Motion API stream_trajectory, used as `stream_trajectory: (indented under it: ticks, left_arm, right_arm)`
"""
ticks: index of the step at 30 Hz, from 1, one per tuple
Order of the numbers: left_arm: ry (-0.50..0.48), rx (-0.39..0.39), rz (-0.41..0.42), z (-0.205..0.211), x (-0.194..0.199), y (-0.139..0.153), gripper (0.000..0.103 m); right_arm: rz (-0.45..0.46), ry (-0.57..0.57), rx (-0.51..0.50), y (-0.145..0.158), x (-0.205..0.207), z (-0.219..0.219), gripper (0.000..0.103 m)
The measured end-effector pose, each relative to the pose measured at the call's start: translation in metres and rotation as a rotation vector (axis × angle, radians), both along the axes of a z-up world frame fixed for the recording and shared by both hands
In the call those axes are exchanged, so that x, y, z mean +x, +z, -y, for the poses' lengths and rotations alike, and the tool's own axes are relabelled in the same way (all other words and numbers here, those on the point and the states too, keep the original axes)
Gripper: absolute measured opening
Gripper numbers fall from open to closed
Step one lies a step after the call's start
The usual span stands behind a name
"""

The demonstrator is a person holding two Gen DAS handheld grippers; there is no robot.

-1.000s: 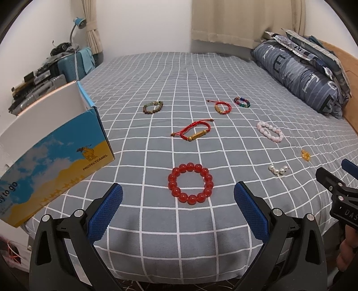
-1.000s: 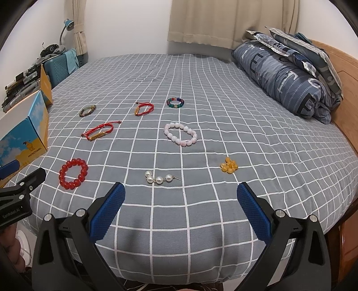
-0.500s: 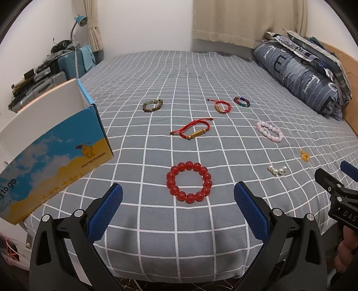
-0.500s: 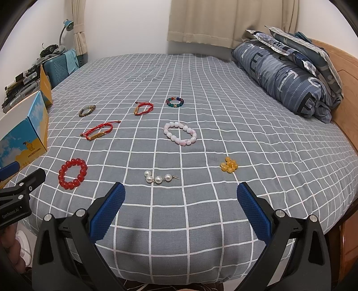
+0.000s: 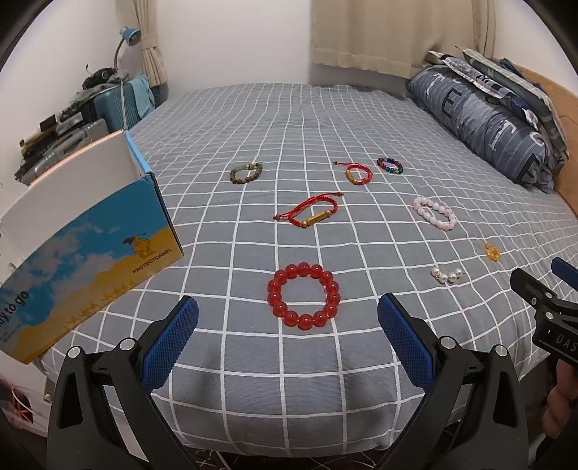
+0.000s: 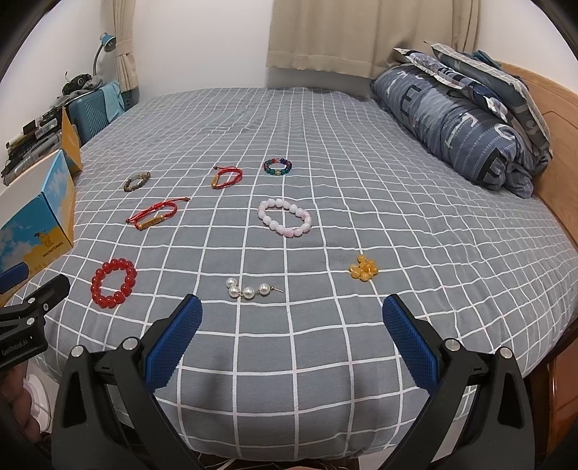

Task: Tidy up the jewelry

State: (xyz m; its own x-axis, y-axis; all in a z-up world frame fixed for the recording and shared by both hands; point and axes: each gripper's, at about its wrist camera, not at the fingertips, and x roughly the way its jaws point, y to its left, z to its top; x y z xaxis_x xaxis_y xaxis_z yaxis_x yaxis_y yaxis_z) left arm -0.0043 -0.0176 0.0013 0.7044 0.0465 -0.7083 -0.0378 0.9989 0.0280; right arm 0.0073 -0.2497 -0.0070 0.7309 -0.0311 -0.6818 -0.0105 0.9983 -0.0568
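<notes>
Left wrist view: left claw spread wide at the bed edge, red bead bracelet just ahead. Right claw likewise gapes near the pearl strand; open box sits left.

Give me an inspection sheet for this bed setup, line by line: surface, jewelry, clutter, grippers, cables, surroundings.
Surface: grey checked bedsheet, mostly flat.
Job's things: red bead bracelet, pearl strand, amber bead cluster, pink bead bracelet, two red cord bracelets, multicolour bead bracelet, green-brown bead bracelet; all lie apart on the sheet.
Clutter: open blue and yellow box at the left edge.
Grippers: left gripper open, empty, facing the red bead bracelet; right gripper open, empty, near the pearl strand.
Cables: nothing seen.
Surroundings: folded quilt and pillows, curtains, desk lamp, suitcase.
</notes>
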Motion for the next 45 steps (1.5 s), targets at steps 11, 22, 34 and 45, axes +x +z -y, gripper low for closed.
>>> stream_trajectory:
  ticks: [11, 22, 34, 45]
  left_arm:
    - [-0.004, 0.008, -0.008, 0.004, 0.003, -0.001, 0.097]
    - [-0.044, -0.023, -0.029, 0.002, 0.023, 0.004, 0.097]
    - [-0.1, -0.024, -0.091, 0.014, 0.129, -0.001, 0.097]
    - [-0.102, -0.028, -0.23, 0.032, 0.207, -0.054, 0.097]
  right_arm:
    - [-0.005, -0.005, 0.006, -0.002, 0.001, 0.003, 0.096]
    - [0.014, -0.009, -0.022, 0.005, 0.01, 0.005, 0.096]
    - [-0.037, -0.013, -0.061, -0.008, 0.075, 0.044, 0.096]
    - [-0.18, -0.04, 0.004, -0.058, 0.113, 0.082, 0.092]
